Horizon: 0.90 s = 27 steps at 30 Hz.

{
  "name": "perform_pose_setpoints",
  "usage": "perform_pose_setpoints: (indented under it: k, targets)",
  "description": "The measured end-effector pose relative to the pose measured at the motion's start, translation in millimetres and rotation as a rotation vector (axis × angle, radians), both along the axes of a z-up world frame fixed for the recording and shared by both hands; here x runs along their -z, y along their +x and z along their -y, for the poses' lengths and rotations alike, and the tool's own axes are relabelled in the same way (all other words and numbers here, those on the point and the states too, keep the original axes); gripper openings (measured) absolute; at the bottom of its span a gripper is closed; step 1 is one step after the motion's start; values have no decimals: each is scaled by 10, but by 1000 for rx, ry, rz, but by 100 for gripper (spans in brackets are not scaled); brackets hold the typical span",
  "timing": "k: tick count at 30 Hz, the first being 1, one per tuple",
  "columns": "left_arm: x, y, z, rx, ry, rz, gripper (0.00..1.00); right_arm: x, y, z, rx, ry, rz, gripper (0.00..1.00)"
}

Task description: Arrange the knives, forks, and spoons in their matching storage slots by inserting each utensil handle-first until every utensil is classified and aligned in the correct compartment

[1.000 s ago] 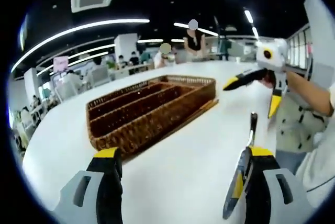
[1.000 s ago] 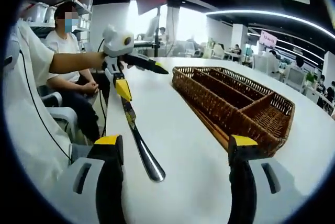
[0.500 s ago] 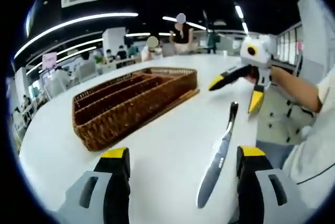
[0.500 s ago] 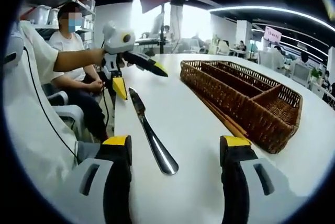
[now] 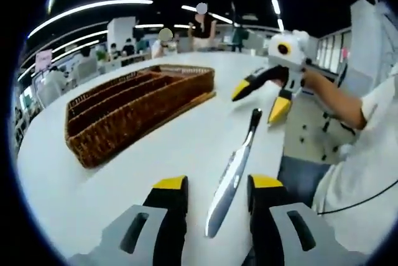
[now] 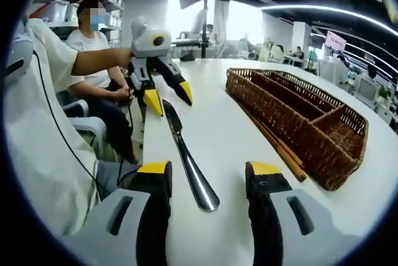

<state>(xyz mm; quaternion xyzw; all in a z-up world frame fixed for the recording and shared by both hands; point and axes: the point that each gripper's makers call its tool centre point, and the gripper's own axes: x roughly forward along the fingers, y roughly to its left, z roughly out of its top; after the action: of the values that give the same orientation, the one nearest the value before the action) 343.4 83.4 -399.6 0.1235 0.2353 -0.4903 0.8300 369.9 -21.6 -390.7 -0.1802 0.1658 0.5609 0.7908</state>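
Here both claws [image 5: 211,185] [image 6: 208,173] gape empty over a white table [image 5: 155,154] in an office hall

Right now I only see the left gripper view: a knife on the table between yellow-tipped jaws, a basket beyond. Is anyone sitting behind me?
Observer: Yes. The right gripper view shows a person in a white shirt seated by the table, beyond the left gripper.
Operator: And the basket, is it all long slots?
Observer: No. At the end nearer the right gripper, the basket has one crosswise compartment, which looks empty.
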Motion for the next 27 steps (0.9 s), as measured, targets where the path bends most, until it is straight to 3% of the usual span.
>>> perform_pose_setpoints:
  k: [1,6,7,8,9,11,19,27]
  targets:
    - [26,-17,-31,-17,9,-25,36,-1,-2,-3,-2,1,3,49]
    - [24,37,-105,22,52,-37,31,20,-1,-9,-2,0,0,49]
    - [47,28,-139,95,112,-7,29,28,-9,-22,-3,-1,1,49]
    - [45,27,-135,118,126,0,26,36,-20,-34,-4,1,-1,49]
    - [56,15,-135,100,117,-46,24,47,-27,-36,-5,1,-3,49]
    - [50,48,-124,116,139,-31,23,74,-39,-39,-8,-4,1,49]
    - [66,84,-137,174,268,-78,18,108,-50,-52,-8,-9,-6,49]
    - [92,72,-104,210,342,-114,13,121,-71,-51,-11,-15,-10,48]
